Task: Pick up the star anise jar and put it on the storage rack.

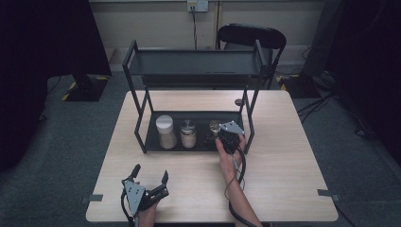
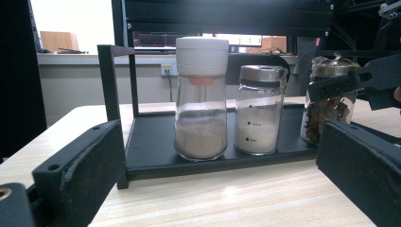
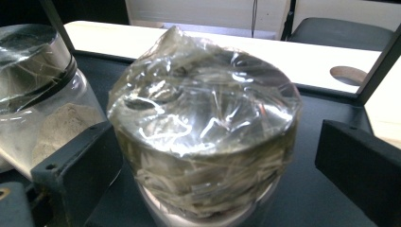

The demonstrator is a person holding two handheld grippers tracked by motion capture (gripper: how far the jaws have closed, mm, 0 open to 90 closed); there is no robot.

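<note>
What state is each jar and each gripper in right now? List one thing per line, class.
White-capped jar: upright on the shelf tray, capped, part full of powder.
Steel-lidded jar: upright, lidded, part full.
Plastic-wrapped jar: upright, top covered in film, between the right gripper's jaws, not clamped.
Right gripper: open.
Left gripper: open, empty.

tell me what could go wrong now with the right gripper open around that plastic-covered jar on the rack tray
1. The plastic-covered jar has crinkled film over its top; closing on the film could let the right gripper slip.
2. The steel-lidded jar stands close beside it and could get knocked.
3. The rack shelf overhead leaves little room to lift.
</note>
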